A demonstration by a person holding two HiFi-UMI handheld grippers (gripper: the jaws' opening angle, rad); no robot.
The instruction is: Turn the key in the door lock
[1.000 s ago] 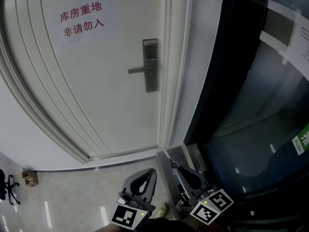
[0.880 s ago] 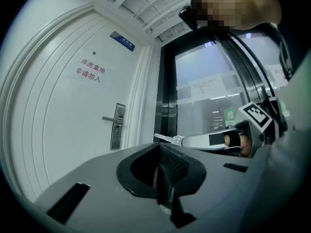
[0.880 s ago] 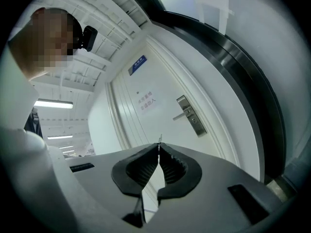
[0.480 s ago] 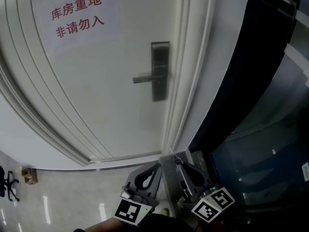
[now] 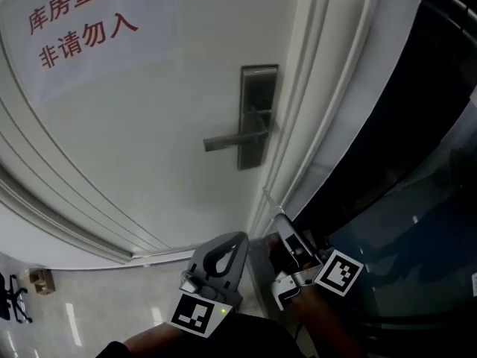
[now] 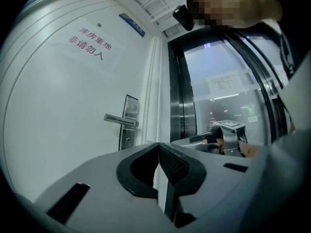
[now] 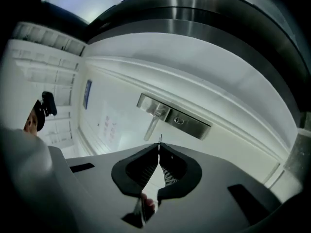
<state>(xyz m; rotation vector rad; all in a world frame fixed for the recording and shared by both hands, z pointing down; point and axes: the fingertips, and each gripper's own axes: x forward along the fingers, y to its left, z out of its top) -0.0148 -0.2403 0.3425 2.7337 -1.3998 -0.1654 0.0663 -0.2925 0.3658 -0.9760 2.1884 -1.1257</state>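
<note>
Well short of the door, the right tongs pinch the key, tip aimed toward the keyhole; the left tongs are clenched on nothing. Approached off-axis, the thin tip could skate across the lock plate or twist in the grip.

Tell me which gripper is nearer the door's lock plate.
Right. The right gripper, shut on the key, points up from below the lock plate. The left gripper hangs lower and further left, shut and empty.
</note>
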